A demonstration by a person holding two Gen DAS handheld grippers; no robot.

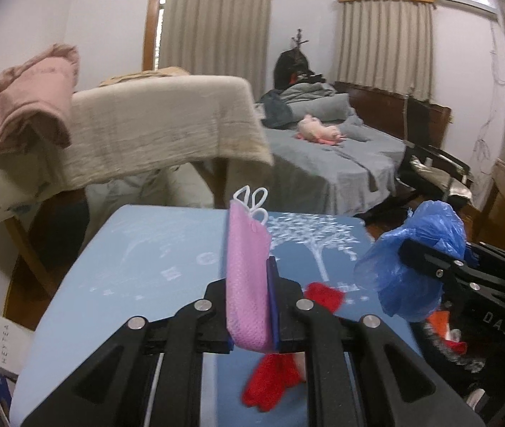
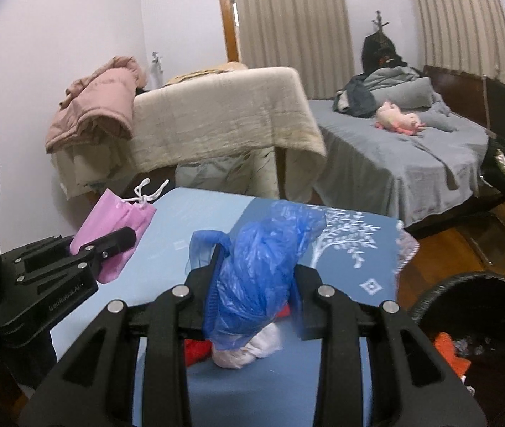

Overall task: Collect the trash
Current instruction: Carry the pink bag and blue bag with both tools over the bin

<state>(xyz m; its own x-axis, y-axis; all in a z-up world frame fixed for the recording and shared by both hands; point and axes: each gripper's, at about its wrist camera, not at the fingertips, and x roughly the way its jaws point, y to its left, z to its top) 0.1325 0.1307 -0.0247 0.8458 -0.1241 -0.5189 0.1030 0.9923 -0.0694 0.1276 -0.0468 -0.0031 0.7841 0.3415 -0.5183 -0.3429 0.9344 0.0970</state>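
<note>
My left gripper point(image 1: 252, 306) is shut on a pink mesh drawstring pouch point(image 1: 247, 277) and holds it upright above the blue tablecloth point(image 1: 152, 263); the pouch also shows in the right wrist view point(image 2: 117, 235). My right gripper point(image 2: 256, 284) is shut on a crumpled blue plastic bag point(image 2: 252, 277), seen in the left wrist view point(image 1: 412, 259) at the right. Red mesh scraps point(image 1: 270, 380) and a pale wad point(image 2: 249, 352) lie on the table under the grippers.
A black trash bin point(image 2: 480, 320) with orange scraps stands at the table's right. Behind the table are a chair draped with a beige blanket point(image 1: 167, 124) and pink jacket point(image 1: 24, 103), and a grey bed point(image 2: 395, 142).
</note>
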